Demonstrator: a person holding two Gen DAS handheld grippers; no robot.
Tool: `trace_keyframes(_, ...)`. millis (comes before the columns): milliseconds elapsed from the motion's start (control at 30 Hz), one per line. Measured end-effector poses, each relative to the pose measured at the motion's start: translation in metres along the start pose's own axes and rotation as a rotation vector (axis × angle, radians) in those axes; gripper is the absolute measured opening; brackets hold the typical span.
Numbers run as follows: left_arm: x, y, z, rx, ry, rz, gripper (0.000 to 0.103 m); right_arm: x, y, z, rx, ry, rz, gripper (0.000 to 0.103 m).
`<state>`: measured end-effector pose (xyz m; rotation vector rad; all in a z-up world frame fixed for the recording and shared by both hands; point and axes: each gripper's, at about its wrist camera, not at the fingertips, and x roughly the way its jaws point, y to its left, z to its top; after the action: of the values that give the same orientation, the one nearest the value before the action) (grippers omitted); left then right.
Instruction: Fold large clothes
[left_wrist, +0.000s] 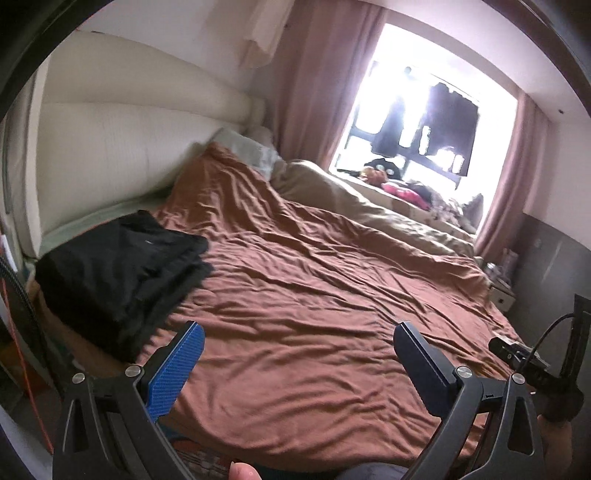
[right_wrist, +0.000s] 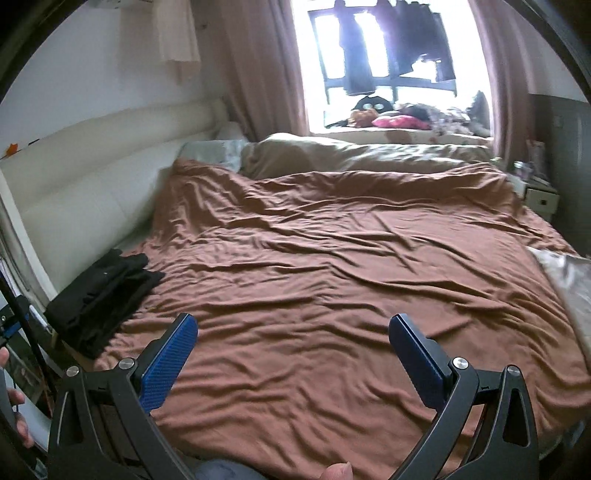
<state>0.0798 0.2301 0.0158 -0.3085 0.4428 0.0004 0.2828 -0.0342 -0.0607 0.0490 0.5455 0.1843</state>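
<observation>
A bedroom fills both views: a wide bed (left_wrist: 332, 280) under a creased rust-brown cover, a padded cream headboard (left_wrist: 122, 147) along its left side, and pink curtains (left_wrist: 310, 81) framing a bright window (left_wrist: 417, 122) at the far end.

At the near left corner of the bed, just beside the headboard, lies a stack of black clothes (left_wrist: 118, 273). It is folded flat in several layers with edges roughly lined up, the top layer smooth and the lower layers showing as stepped folds along its right side. In the right wrist view the same stack (right_wrist: 103, 295) sits at the bed's left edge, well apart from both grippers.

Further along the far edge of the bed, a pale pillow (left_wrist: 251, 147) rests against the headboard corner, and a tan blanket (left_wrist: 354, 199) is bunched along the side under the window. On the window ledge lie mixed bright items, too blurred to tell. Dark garments (left_wrist: 447, 118) hang in the window.

The left gripper (left_wrist: 295, 358) hovers over the near edge of the bed with its blue-padded jaws spread wide and nothing between them but the cover below. The right gripper (right_wrist: 291, 350) is likewise fully spread over the bare cover, holding nothing. At the right edge of the bed, in the right wrist view, a pale grey cloth (right_wrist: 569, 288) lies blurred. A small nightstand (right_wrist: 539, 199) stands by the far right corner.
</observation>
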Motion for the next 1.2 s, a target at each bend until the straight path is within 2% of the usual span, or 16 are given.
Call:
trace_keyframes(333,-0.021,-0.076,-0.05,0.091,0.011,-0.068,0.103,-0.061,-0.024,-0.04,-0.015,-0.022,-0.096,0.103)
trace_keyframes(467,-0.035,-0.103,-0.072,0.139,-0.001,-0.054,0.103,-0.084,-0.028,-0.057,-0.026,-0.03,-0.103,0.103)
trace_keyframes(567,-0.043,-0.115,-0.085,0.158,0.001,-0.079,0.103,-0.1,-0.029,-0.069,-0.029,-0.024,-0.111,0.103)
trace_keyframes(900,-0.063,-0.14,-0.12,0.188,0.028,-0.151,0.103,-0.147,-0.034,-0.099,0.007,-0.038,-0.162,0.103)
trace_keyframes(1200,-0.079,-0.144,-0.123,0.207,-0.001,-0.151,0.103,-0.157,-0.029,-0.109,0.013,-0.057,-0.164,0.103)
